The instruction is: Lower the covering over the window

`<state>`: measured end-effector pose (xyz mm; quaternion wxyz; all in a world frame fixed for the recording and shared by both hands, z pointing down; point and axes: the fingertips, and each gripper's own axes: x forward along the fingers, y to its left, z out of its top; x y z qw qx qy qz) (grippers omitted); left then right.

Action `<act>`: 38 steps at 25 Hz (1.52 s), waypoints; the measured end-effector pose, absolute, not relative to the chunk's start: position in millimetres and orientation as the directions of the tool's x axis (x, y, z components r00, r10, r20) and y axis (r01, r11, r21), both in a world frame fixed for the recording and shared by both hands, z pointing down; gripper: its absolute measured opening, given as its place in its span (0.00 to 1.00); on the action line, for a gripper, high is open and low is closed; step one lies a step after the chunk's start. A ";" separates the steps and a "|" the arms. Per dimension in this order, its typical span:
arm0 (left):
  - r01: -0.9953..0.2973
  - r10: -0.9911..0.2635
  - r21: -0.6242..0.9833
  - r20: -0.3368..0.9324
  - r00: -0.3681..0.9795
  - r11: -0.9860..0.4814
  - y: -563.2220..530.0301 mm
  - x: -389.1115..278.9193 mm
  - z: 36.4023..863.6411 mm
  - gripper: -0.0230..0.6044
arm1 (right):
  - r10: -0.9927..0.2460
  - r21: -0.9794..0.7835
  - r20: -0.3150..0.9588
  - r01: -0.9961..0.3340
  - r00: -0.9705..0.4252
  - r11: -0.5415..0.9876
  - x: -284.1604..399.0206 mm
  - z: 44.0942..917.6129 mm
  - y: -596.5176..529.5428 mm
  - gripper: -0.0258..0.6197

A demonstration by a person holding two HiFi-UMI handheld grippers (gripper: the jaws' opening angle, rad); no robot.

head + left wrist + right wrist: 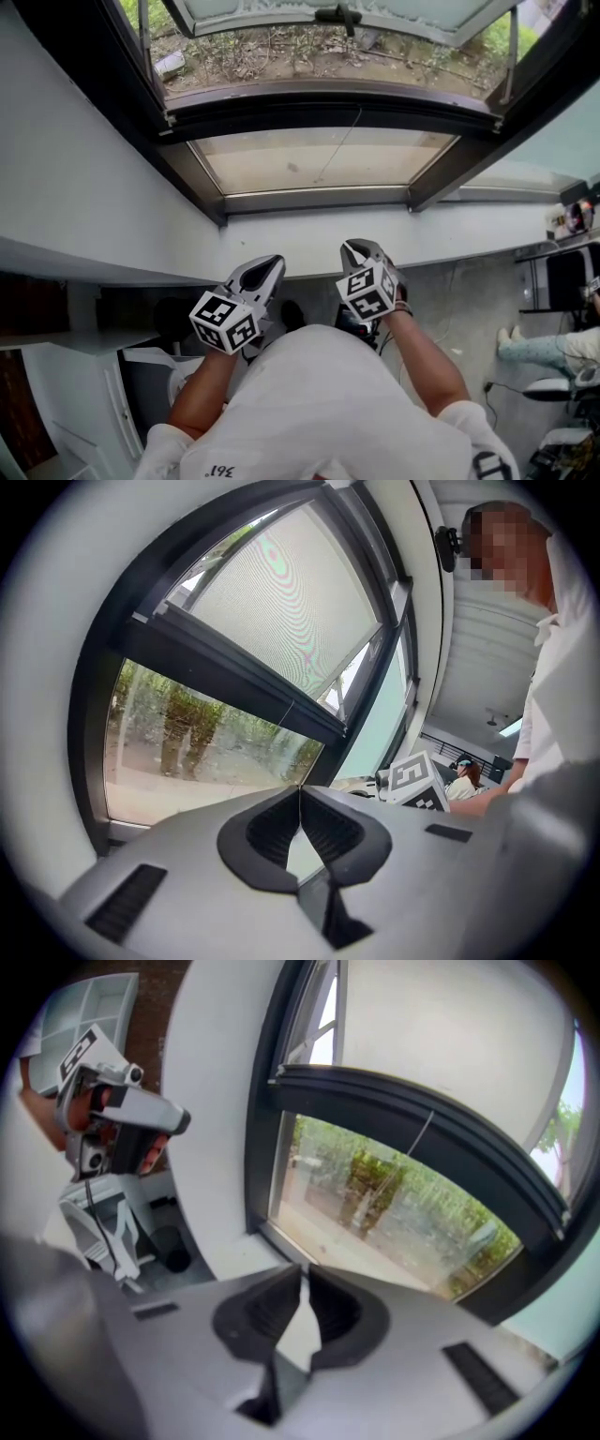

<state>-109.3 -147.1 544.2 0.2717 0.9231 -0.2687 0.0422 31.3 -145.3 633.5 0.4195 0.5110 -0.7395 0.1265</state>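
Pale mesh shade (281,602) covers only the upper window (187,752), ending at a dark bottom bar (234,682) from which a thin pull cord (339,147) hangs, long axis up-and-down. That cord lies ahead of and above both tools, roughly between them; the right gripper (356,251) looks slightly nearer in the head view, while the left gripper (270,265) points almost straight under it. Both sit side by side before the chest (323,394), below the white ledge (309,230), forearms (427,361) bent, jaws pressed together on nothing. Reaching the cord likely calls for a lift forward with jaws parted.
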 end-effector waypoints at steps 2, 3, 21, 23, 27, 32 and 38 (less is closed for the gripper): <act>-0.519 -0.472 0.481 0.226 0.852 -0.707 -140.2 -104.4 545.0 0.07 | -0.653 0.241 0.745 -0.860 -0.132 0.449 34.6 631.0 -140.8 0.09; -0.518 -0.471 0.481 0.226 0.853 -0.707 -136.2 -101.2 545.0 0.07 | -0.654 0.241 0.745 -0.860 -0.133 0.450 36.8 629.9 -137.1 0.09; -0.526 -0.473 0.467 0.236 0.849 -0.711 -27.5 -24.7 541.2 0.07 | -0.683 0.224 0.711 -0.867 -0.166 0.444 103.2 617.0 -31.4 0.09; -0.531 -0.479 0.461 0.234 0.846 -0.711 -14.0 -18.1 539.4 0.07 | -0.689 0.225 0.704 -0.867 -0.171 0.444 110.2 614.9 -17.1 0.09; -0.543 -0.492 0.445 0.235 0.838 -0.713 11.2 -9.8 537.1 0.07 | -0.701 0.228 0.691 -0.865 -0.179 0.446 120.5 611.3 7.5 0.09; -0.552 -0.503 0.431 0.233 0.832 -0.714 45.7 -1.8 533.1 0.07 | -0.718 0.239 0.670 -0.862 -0.187 0.448 129.9 604.2 37.2 0.09; -0.565 -0.520 0.412 0.227 0.824 -0.715 81.4 6.9 527.4 0.07 | -0.726 0.252 0.656 -0.848 -0.205 0.467 136.1 599.8 68.2 0.09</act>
